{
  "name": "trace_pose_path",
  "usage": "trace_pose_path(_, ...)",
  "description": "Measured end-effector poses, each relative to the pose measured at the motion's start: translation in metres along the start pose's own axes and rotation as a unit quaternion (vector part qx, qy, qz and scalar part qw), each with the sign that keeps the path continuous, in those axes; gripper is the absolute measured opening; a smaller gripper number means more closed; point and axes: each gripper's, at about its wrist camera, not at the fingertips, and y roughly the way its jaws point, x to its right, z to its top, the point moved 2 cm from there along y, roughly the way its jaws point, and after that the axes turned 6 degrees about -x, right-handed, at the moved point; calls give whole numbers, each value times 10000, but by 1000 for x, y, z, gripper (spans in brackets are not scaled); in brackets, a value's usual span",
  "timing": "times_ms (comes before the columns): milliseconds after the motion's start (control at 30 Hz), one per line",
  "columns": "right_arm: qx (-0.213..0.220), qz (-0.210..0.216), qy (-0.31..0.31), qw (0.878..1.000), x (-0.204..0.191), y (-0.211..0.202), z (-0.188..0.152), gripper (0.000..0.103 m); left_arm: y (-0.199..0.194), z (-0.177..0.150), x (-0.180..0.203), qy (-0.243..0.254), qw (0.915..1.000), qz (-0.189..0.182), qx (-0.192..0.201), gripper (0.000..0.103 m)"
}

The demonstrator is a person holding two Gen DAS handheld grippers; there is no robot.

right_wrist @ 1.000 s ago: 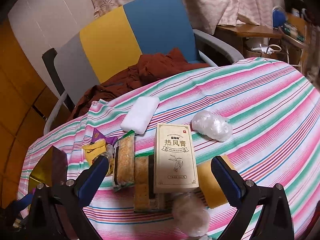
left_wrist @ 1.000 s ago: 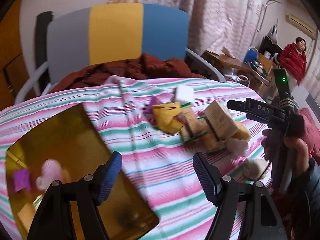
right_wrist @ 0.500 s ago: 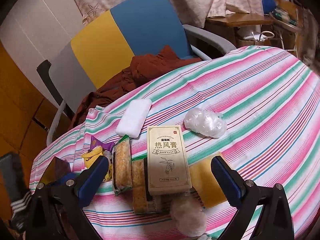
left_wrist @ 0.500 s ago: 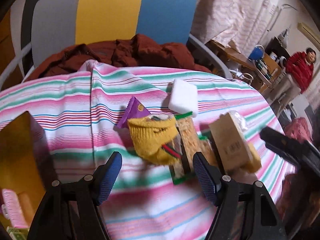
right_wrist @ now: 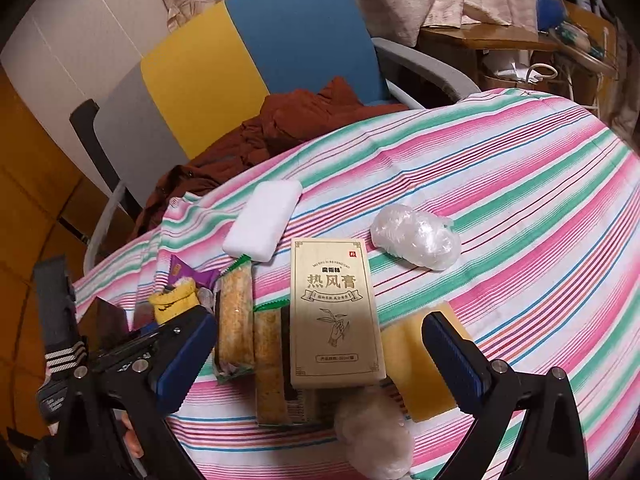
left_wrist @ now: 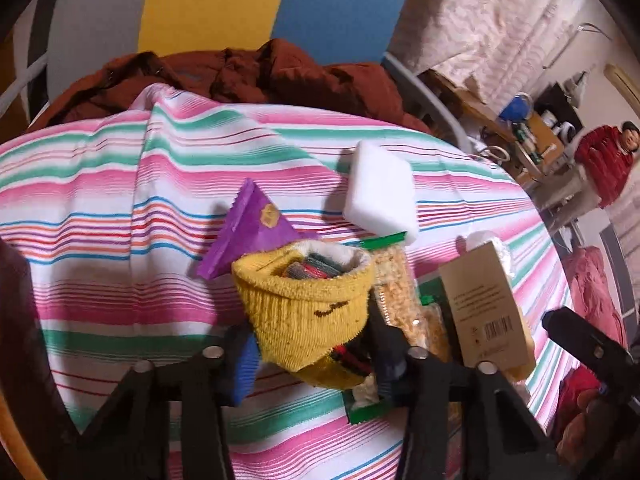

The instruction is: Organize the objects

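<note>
Honestly this looks like it's barely past the start. The left gripper (left_wrist: 316, 354) is down on the yellow sock (left_wrist: 306, 312), jaws closed in on either side of it and pinching the knit, so I'd call that a grab in progress, but the sock is sitting right in the pile on the striped tablecloth (left_wrist: 100, 208), not lifted clear as far as I can tell. Everything else is just lying there in one clump: a purple wrapper (left_wrist: 250, 226) touching the sock's far side, a white sponge block (left_wrist: 382, 192) just beyond, two snack bars (right_wrist: 236, 320) side by side, and the tan box (right_wrist: 334, 312) lying over one of them. Next to the box there's a yellow sponge (right_wrist: 412, 364), a fuzzy pinkish ball (right_wrist: 372, 436) at the near edge, and a wad of clear plastic (right_wrist: 416, 236) a bit apart on its own. The right gripper (right_wrist: 316, 354) hovers over the box end of the pile with its jaws wide open, holding nothing. I can't see any tray or bin in these views, so no clue where stuff is meant to end up. My guess: one item being picked, about eight more to go.
</note>
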Motion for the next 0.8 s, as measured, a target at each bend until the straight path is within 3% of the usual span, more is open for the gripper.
trace_pose_path(333,-144,-307,-281,9990,-3,18,2,103,-42,-32,12,440,9981,36,440,38)
trace_pose_path(467,-197,-371,-365,9985,-4,24,4,98,-53,-51,19,555,9976,-17,420,38)
trace_pose_path(600,-273,-410,-419,9979,-4,29,5,80,-59,-67,22,549,9978,-75,365,38)
trace_pose_path(700,-351,-536,-565,9963,-6,33,2,54,-65,-76,22,548,9977,-65,392,38)
trace_pose_path(800,-258,-478,-711,9960,-11,28,1,54,-74,-82,24,575,9973,-45,459,38)
